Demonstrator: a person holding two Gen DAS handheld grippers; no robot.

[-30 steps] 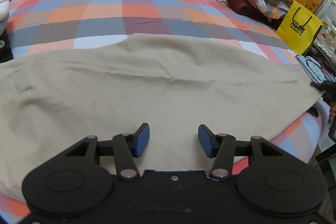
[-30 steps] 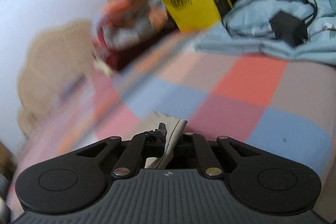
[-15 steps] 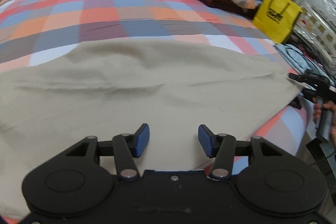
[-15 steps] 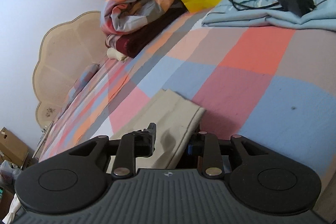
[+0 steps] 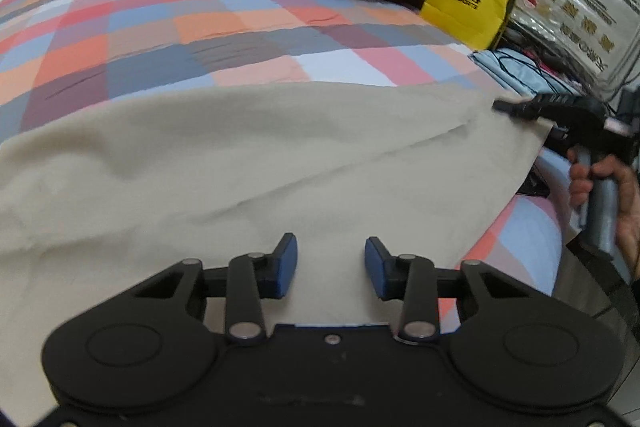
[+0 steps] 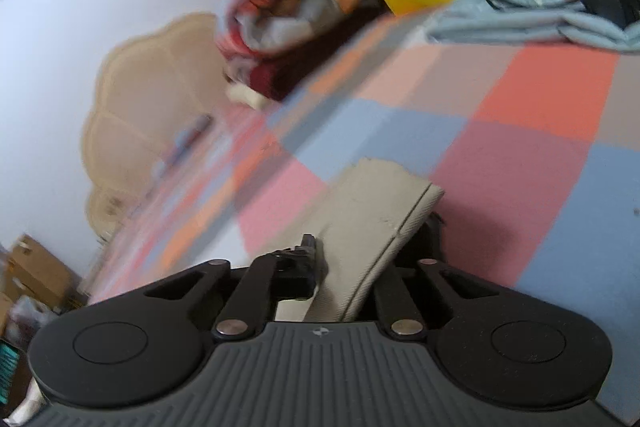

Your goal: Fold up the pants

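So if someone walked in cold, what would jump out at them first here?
Probably the beige pants spread wide across the checked bedspread, with the right gripper shut on their hemmed corner. The open left gripper hangs over the near edge, and a bright yellow bag stands beside piled bedding at the far right.

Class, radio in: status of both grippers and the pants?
Left gripper open, closing. Right gripper shut on pants hem. Pants flat on bed. Nothing blocking.
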